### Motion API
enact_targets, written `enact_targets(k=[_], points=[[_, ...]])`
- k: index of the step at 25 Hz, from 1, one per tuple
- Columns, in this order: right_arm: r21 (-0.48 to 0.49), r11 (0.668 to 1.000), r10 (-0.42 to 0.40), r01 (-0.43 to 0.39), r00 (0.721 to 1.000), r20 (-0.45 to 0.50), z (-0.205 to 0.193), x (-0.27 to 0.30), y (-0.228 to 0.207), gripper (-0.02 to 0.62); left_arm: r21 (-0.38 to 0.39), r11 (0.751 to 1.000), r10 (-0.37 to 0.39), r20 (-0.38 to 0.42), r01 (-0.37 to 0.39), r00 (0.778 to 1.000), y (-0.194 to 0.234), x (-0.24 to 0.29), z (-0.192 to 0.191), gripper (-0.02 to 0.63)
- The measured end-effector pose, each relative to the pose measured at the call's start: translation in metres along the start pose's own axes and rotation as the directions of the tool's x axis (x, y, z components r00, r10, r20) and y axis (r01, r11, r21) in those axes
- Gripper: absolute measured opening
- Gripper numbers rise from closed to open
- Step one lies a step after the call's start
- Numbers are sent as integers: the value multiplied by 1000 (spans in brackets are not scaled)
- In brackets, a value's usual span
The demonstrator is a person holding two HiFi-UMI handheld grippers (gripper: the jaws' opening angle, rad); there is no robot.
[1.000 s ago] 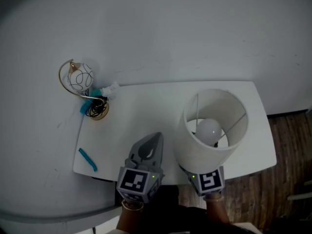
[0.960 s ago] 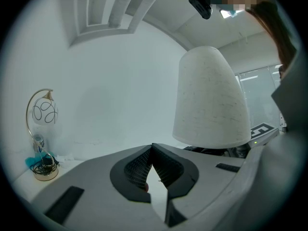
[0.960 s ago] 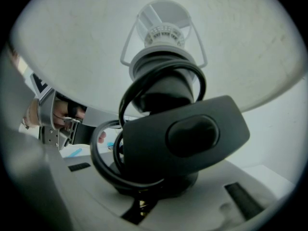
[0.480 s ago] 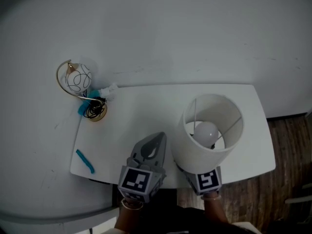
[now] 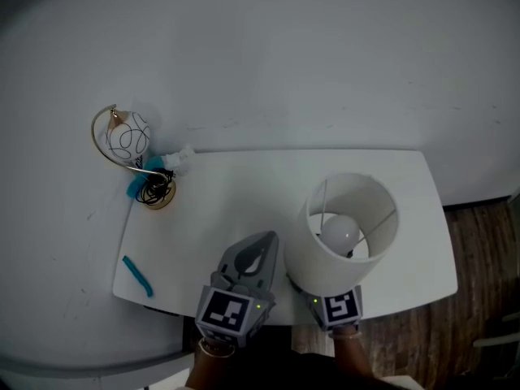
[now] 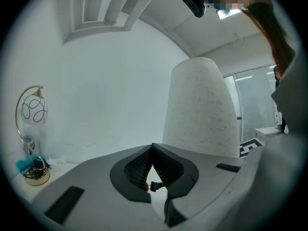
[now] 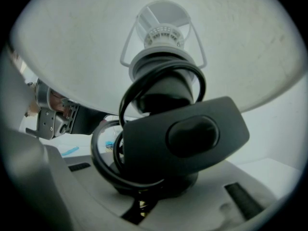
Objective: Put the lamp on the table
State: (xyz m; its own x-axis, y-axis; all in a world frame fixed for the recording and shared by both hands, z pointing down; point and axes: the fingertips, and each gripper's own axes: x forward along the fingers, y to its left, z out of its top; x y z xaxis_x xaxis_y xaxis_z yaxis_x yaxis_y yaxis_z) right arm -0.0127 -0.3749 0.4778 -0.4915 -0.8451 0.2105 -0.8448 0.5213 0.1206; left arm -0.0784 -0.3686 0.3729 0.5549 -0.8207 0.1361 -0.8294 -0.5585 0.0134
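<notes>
- The right gripper has the lamp, and its fingers pinch the black stem low down, under the shade.
- From the right gripper view, that stem stands right between the jaws of the right gripper, upright and filling the gap.
- A black cord loops around the stem, and a flat black switch hangs across the front of it.
- From the head view, the lamp sits over the near right part of the white table, with the open top of the shade facing up.
- The round white bulb shows inside the shade.
- Whether the lamp's foot touches the tabletop, no view shows.
- The left gripper hovers just beside the lamp over the table's near edge, apart from the shade.
- The left gripper view has the fingers of the left gripper pressed together at the tips, with nothing between them.
- In that same view the shade rises to the right, pale and speckled.
- At the far left corner of the table stands a small ornament lamp with a gold hoop, dark wire bunched at its base.
- A blue strip lies near the left front edge, well apart from both grippers.
- Wooden floor shows past the table's right end.
</notes>
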Motion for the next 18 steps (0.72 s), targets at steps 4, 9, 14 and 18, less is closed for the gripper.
enact_targets(k=[4,9,14,18], points=[[9,1000,-5,5,1000,-8,-6,4,-2,21,1,1000,-10,-8,10,1000,-3,4,-1,-6],[28,999,-14,15,1000,-12,-12,8,-2,21,6,1000,-23,1,23,1000,-3,9,1,-6],[9,1000,-15,15,999,-35,-20,8,-3,21,7,999,-34,0,34,999,-7,11,2,-6],[17,1000,-15,16,1000,-23,-24,9,-5,23,13,999,-46,5,46,999,-10,12,3,-6]])
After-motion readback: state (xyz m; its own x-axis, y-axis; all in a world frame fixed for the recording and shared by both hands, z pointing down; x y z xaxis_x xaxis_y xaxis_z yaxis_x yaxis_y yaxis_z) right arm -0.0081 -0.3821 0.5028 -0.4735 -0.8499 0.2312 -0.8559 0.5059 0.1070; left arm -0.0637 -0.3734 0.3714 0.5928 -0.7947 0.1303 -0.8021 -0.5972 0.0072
